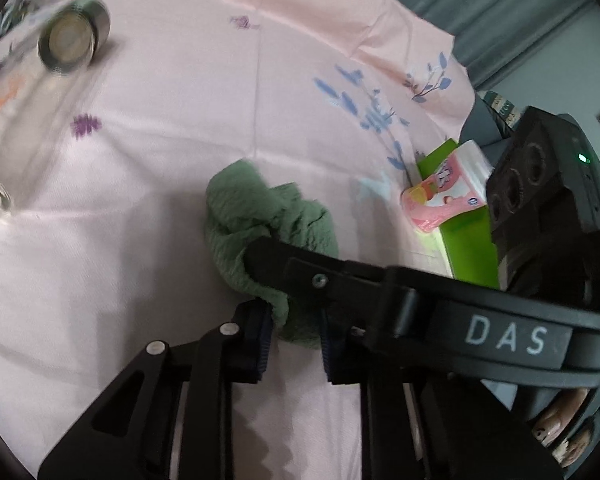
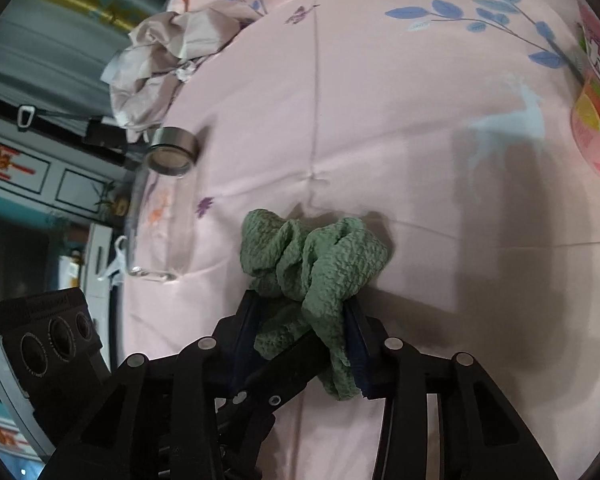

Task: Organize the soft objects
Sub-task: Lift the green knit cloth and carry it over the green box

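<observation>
Both grippers are working the crumpled green waffle-textured cloth [image 2: 312, 256], which is lying bunched near the middle of the pink floral bedsheet [image 2: 380, 120], right of a clear glass jar with a metal lid [image 2: 168, 184]. Step in hand: gathering the cloth. The right gripper [image 2: 304, 336] is clamping a fold between its jaws; the left gripper [image 1: 294, 334] is pinching the cloth's near edge, jaws clenched. Next move probably calls for lifting together, keeping both grips firm. Fabric looks limp and heavily wrinkled.

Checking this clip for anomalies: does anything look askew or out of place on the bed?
The clear glass jar lies tipped on its side on the pink sheet, metal-rimmed mouth up-frame. The green cloth is bunched rather than folded.
</observation>
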Motion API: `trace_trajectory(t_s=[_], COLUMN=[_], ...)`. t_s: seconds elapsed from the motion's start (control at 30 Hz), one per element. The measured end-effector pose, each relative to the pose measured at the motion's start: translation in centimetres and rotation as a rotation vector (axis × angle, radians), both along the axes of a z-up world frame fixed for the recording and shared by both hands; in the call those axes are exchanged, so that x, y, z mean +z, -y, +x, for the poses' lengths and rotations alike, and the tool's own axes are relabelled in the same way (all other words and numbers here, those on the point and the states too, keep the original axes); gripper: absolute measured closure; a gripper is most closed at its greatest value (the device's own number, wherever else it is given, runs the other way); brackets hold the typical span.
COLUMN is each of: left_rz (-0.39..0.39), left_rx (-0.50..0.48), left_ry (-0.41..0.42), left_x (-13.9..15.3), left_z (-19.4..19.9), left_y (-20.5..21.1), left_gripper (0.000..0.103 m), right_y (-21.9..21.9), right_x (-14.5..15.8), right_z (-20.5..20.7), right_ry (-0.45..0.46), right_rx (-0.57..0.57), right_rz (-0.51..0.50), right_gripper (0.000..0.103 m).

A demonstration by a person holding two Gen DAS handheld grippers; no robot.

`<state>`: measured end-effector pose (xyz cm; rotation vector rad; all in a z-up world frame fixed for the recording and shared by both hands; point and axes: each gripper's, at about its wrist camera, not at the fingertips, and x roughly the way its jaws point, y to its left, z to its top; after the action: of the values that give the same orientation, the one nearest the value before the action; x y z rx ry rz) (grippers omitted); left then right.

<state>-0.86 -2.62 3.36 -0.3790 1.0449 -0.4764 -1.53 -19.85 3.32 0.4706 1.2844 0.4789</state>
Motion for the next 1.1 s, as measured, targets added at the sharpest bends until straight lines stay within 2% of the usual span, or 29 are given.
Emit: trace_trajectory(t_s=[0.07,0.27,0.77,1.1], left_rz=[0.003,-0.008,-0.025,-0.022], left_rx=[-0.004,-0.019,-0.029,-0.083], left_ry=[0.048,0.174,0.32,0.423], left_x=[1.0,3.7,7.8,11.4], left_z=[-0.4,-1.8,-4.5,-6.0], left_y=[0.0,-0.2,-0.8,1.6], left_gripper=[0.087,0.087,0.087,0.087], right_y=[0.1,-0.3,-0.8,1.5], right_x=[0.5,4.3,9.7,13.7], right_z=[-0.2,-1.8,-4.5,-6.6], right_ry=[0.01,0.142,0.304,0.411], right_rx=[0.004,0.025,0.035,-0.004], right_rz=[0.02,0.014,-0.004,-0.004], right_gripper=[0.059,0.059,0.059,0.059])
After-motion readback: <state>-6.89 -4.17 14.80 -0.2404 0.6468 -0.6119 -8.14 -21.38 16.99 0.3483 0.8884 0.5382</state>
